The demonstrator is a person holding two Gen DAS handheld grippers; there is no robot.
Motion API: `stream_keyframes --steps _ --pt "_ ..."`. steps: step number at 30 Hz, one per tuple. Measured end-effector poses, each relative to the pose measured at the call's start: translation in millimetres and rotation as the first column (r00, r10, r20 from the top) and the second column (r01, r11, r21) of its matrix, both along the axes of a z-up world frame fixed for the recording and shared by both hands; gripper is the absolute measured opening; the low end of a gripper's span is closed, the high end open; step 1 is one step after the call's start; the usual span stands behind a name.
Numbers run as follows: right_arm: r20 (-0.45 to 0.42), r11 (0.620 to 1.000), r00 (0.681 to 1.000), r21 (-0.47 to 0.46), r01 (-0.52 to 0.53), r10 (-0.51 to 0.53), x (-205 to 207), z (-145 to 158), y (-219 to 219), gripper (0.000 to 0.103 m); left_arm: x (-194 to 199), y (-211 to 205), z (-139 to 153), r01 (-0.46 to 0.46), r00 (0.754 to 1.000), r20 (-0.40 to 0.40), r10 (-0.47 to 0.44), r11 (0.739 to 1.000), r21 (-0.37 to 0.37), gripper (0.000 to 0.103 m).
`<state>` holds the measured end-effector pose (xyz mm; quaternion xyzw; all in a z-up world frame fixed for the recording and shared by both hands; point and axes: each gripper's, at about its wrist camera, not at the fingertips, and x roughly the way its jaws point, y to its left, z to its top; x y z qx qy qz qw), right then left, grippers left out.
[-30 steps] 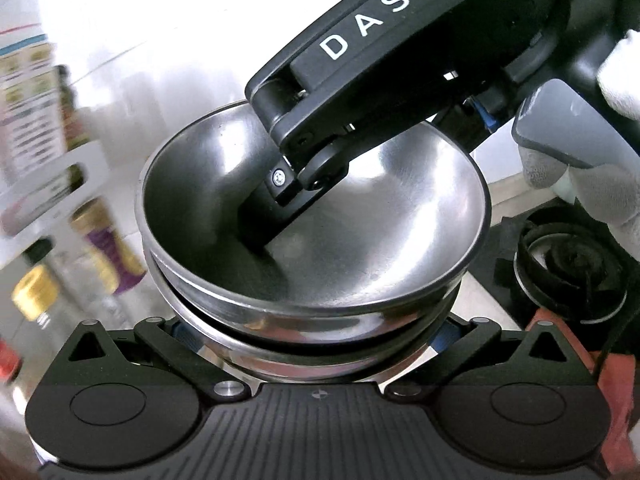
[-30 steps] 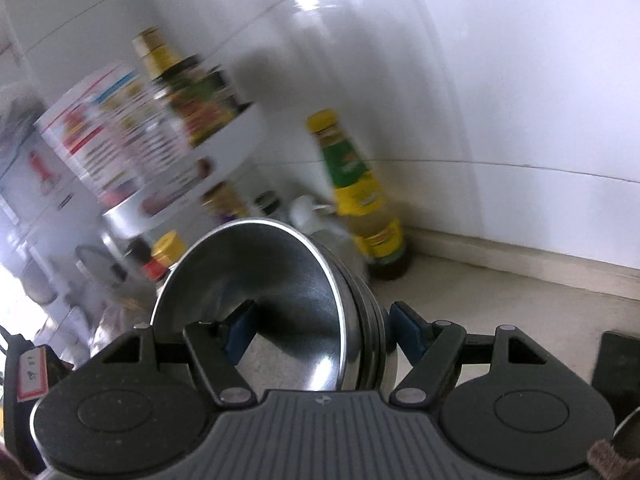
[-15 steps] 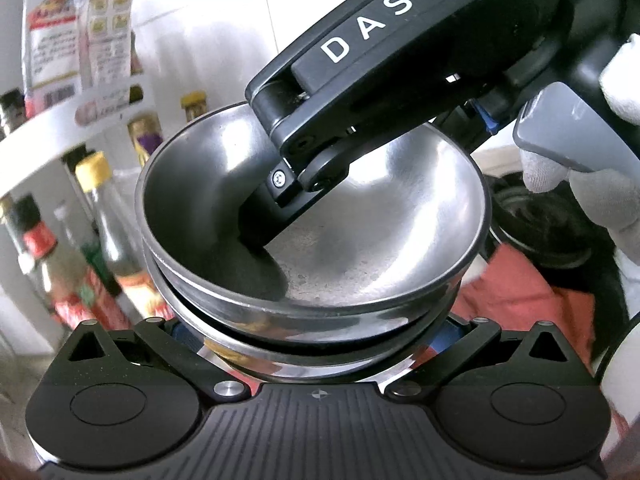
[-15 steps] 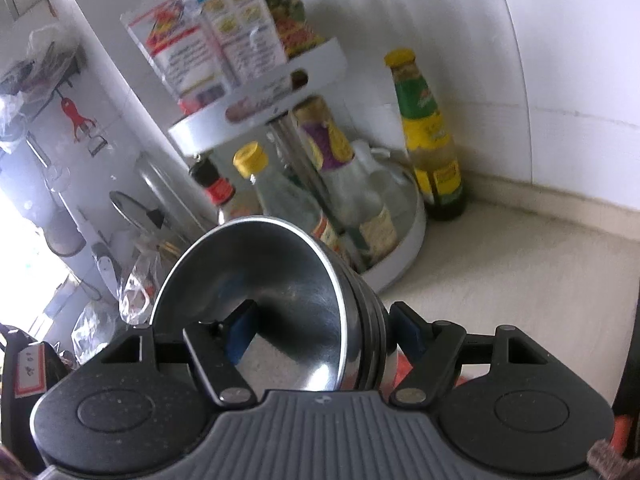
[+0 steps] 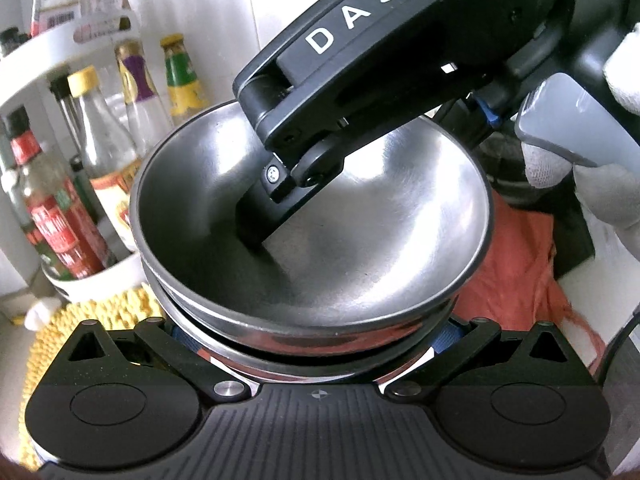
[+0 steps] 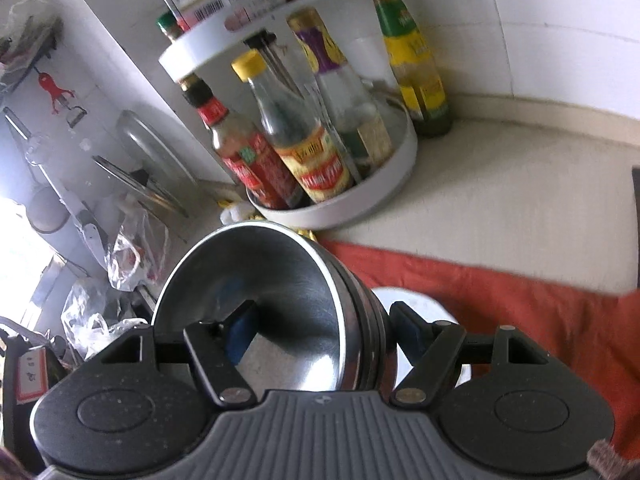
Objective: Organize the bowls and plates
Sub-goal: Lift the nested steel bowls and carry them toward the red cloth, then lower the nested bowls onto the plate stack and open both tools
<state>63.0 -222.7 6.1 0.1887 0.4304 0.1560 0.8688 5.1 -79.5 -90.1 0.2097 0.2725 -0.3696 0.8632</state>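
A stack of nested steel bowls [image 5: 360,220] hangs in the air, held by both grippers. In the left wrist view the stack's lower part sits between the blue pads of my left gripper [image 5: 312,340], which is shut on it. The right gripper's black finger [image 5: 264,216] reaches into the top bowl. In the right wrist view the stack [image 6: 280,280] stands on edge in my right gripper [image 6: 324,334]. One blue pad presses inside the top bowl and the other on the outside of the stack.
A white two-tier turntable rack [image 6: 360,200] full of sauce bottles stands close ahead in the wall corner. A red cloth [image 6: 520,300] and a yellow knobbly mat [image 5: 80,320] lie on the counter below. A white round object [image 6: 420,300] sits under the stack. Plastic bags [image 6: 120,260] are at the left.
Both grippers carried the bowl stack down and toward the bottle rack, which now looms larger. The red cloth and yellow mat have come into view beneath. Neither grip changed.
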Motion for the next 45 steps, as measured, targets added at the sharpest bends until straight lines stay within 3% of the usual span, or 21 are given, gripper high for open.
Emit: stream_keyframes --steps 11,20,24,27,38,42,45 --pt "-0.053 0.999 0.997 0.0 0.054 -0.054 -8 -43 4 0.068 3 1 -40 0.036 0.999 -0.034 -0.035 0.999 0.032 0.103" --pt "-0.044 0.996 0.995 -0.014 0.092 -0.093 -6 -66 -4 0.068 9 -6 -59 0.044 0.999 -0.021 -0.044 0.999 -0.001 0.103" --pt "-0.031 0.995 0.995 -0.028 0.093 -0.094 -1 -73 -8 0.068 18 -6 -62 0.049 0.998 -0.042 -0.05 0.998 -0.026 0.103" --pt "-0.005 0.996 0.997 -0.063 0.07 -0.071 1 -75 -5 0.067 29 1 -63 0.045 0.992 -0.118 -0.051 0.998 -0.054 0.103" --pt "0.014 0.993 1.0 -0.12 0.021 -0.019 -2 -79 3 0.063 9 27 -60 0.008 0.998 -0.061 -0.01 1.0 -0.022 0.103" --pt "0.021 0.992 1.0 -0.127 0.014 -0.011 -5 -81 4 0.063 3 42 -57 -0.024 0.996 -0.087 0.021 0.999 -0.037 0.103" --pt "0.032 0.987 0.999 -0.161 0.017 -0.012 -7 -79 6 0.063 5 45 -58 -0.047 0.998 -0.045 0.045 0.998 -0.037 0.103"
